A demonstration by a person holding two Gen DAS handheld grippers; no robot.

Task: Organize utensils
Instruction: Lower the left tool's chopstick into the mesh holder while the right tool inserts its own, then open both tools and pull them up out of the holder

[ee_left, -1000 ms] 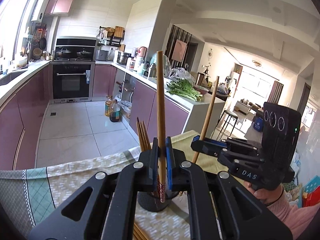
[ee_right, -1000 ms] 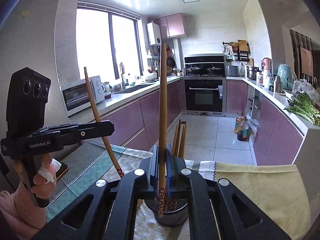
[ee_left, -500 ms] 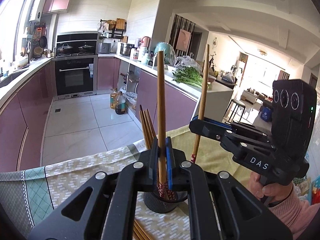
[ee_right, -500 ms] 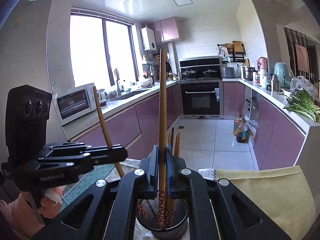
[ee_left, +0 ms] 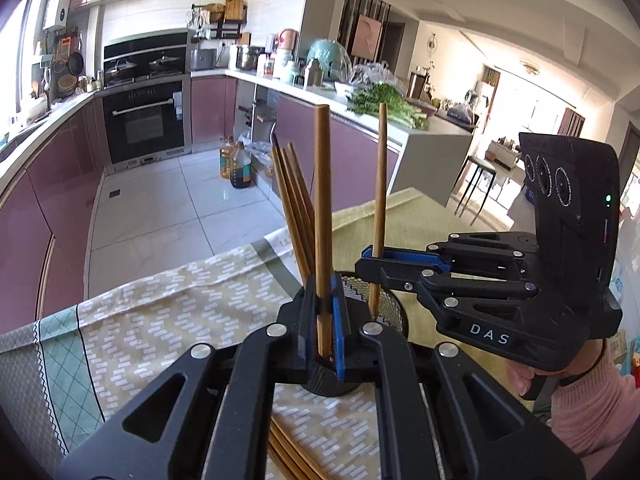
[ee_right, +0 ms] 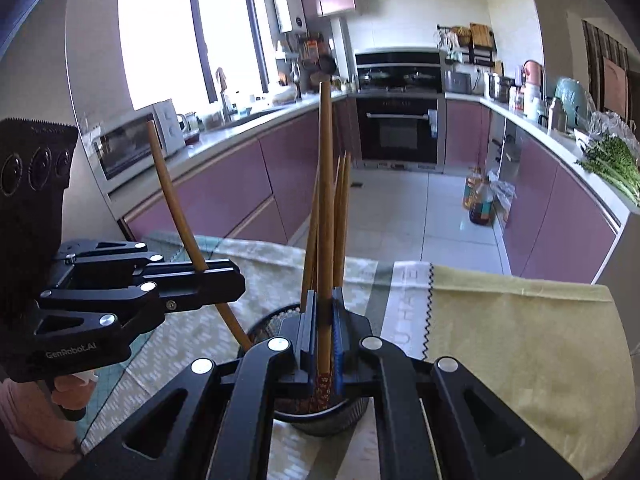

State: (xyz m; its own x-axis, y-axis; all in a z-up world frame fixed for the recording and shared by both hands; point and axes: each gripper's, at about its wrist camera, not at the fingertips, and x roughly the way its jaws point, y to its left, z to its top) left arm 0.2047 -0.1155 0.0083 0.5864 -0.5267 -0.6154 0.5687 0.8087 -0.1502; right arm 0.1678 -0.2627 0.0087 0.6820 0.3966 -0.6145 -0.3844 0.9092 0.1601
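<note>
Now, left gripper (ee_left: 324, 320) clamps chopstick (ee_left: 322, 216) upright over holder (ee_left: 384, 300), tip low inside rim, likely so release drops it straight in. Right gripper (ee_right: 324, 336), beside it over same holder, pinches second chopstick (ee_right: 326, 208) vertical, patterned end already in the holder. Stored chopsticks (ee_left: 294, 208) lean against holder's far wall. Holder's base hidden behind fingers; loose sticks near holder cut off at frame edge.

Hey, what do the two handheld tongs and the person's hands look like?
Both tongs, left and right, are matte black linkages with silver rivets and blue pads. One body reads "GenRobot.AI", the other "DAS"; each carries a black block with three round lenses. The right hand wears a pink sleeve.
</note>
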